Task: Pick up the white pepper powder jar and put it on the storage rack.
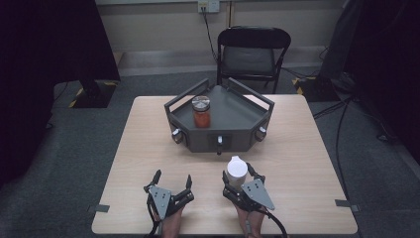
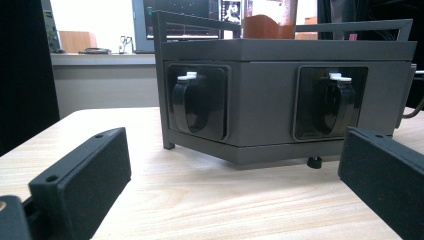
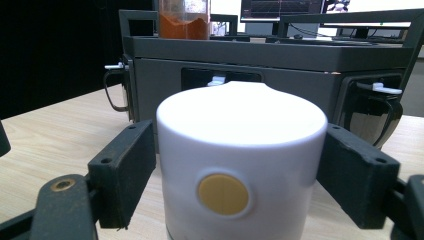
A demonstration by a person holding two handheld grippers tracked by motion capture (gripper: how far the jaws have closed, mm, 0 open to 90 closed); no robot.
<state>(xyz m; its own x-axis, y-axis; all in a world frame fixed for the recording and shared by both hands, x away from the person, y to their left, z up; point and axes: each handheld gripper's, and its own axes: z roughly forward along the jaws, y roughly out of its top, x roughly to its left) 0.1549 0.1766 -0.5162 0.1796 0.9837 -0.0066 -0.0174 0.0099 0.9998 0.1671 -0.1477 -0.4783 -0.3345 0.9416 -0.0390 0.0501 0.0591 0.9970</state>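
The white cup stood upright on the table, near the front edge, between the jaws of the right gripper. In the right gripper view both jaws pressed against its sides, so the gripper was pinching the cup. The cup had a smooth rounded top and a yellow dot on the wall. It looked like hard plastic or ceramic, so I judge it stiff, rather light, and a little slippery; a hold at the middle of the wall, low enough not to tip it, seemed best. Beside it, the left gripper rested on the table with its jaws spread wide and nothing between them. Further away, in the middle of the table, stood a grey tray with rails and three knobs on its front faces. A jar with orange contents and a metal lid stood on the tray's left part. Behind the table was a dark chair.
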